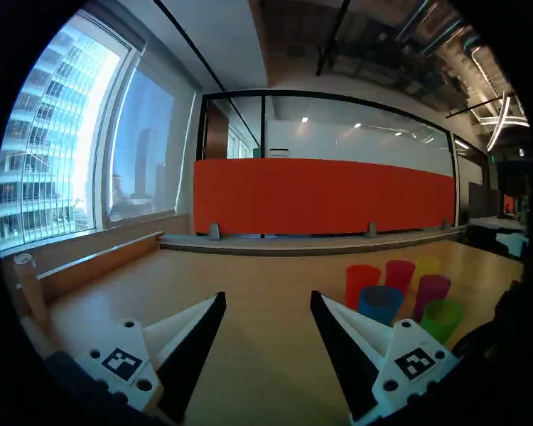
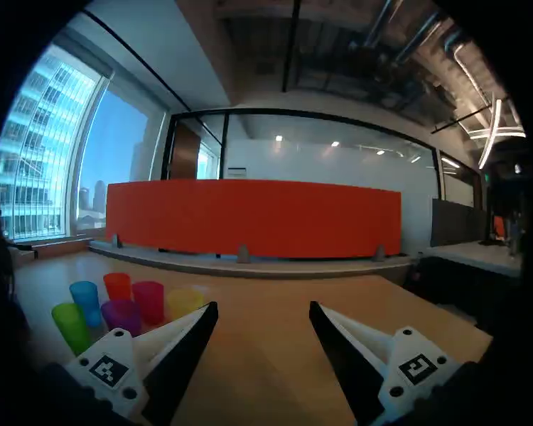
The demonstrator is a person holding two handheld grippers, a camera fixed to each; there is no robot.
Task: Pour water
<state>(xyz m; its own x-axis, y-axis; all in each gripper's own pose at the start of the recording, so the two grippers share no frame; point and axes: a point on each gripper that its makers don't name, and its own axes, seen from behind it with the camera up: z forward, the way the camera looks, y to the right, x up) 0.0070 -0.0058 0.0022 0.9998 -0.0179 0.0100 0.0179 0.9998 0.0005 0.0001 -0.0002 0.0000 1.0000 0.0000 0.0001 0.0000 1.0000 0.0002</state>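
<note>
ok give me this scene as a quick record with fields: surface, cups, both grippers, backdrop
surface: light wooden tabletop
cups: six upright, clustered: red plastic cup, pink plastic cup, yellow plastic cup, blue plastic cup, purple plastic cup, green plastic cup
left gripper: open, holding nothing, cups to its right
right gripper: open, holding nothing, cups to its left
backdrop: orange divider panel, tall windows

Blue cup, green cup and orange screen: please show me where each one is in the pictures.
blue cup (image 1: 380, 307), left gripper view, on its wall below the rim.
green cup (image 2: 72, 330), right gripper view, on its side wall.
orange screen (image 2: 252, 216), right gripper view, on the middle of its face.
</note>
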